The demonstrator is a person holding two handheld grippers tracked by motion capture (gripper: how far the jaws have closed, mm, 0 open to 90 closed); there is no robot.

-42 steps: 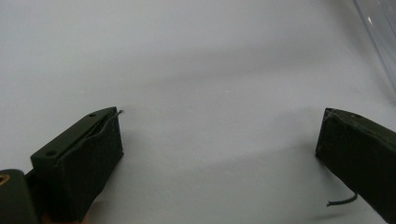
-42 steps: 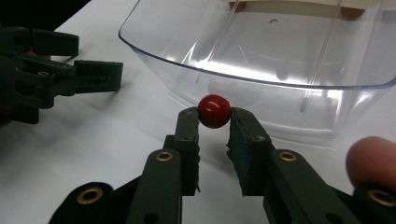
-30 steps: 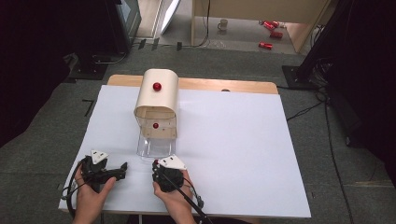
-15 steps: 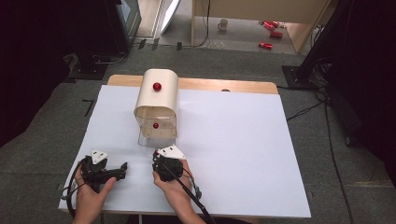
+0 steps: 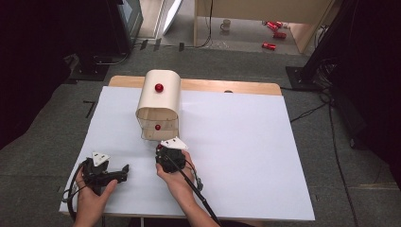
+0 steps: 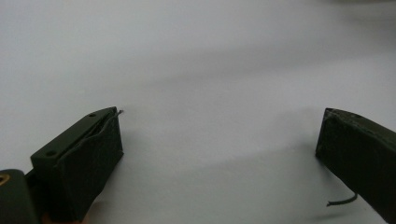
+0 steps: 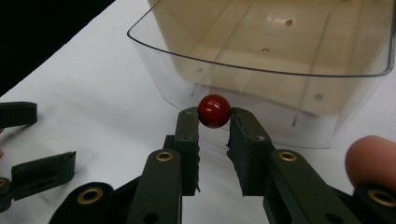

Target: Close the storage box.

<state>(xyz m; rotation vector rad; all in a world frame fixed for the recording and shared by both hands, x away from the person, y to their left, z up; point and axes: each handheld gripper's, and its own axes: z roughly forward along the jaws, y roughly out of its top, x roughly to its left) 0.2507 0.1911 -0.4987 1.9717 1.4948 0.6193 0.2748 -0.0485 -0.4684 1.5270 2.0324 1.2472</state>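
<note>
1. Since a second ago the right gripper (image 5: 163,150) has been moving forward up the table toward the drawer box (image 5: 159,101), and the clear drawer (image 7: 280,70) is now sticking out less in front of the box than it was – it has been getting pushed in.
2. The right gripper (image 7: 214,123) is clenching the red knob (image 7: 214,110) on the drawer's clear front wall; in the right gripper view both jaw tips are pressing on the ball from either side.
3. The drawer is showing as a transparent tray with a beige floor, sitting low on the white table cover (image 7: 93,93), its front wall just beyond the jaw tips.
4. In the high view the rounded cream box is standing near the table's far-left part, with a second red knob (image 5: 159,87) on its top face and another red knob (image 5: 157,126) showing at its open front; this one is small and blurry, so it may sit on an upper drawer – cannot tell.
5. The right hand (image 5: 177,177) is wrapping the gripper body, with the cable (image 5: 196,189) trailing back toward the person.
6. The left gripper (image 5: 124,169) is lying low near the table's near-left corner in the left hand (image 5: 90,198), well apart from the box.
7. In the left gripper view its jaws are standing wide apart, released, with bare white table cover (image 6: 210,70) between them.
</note>
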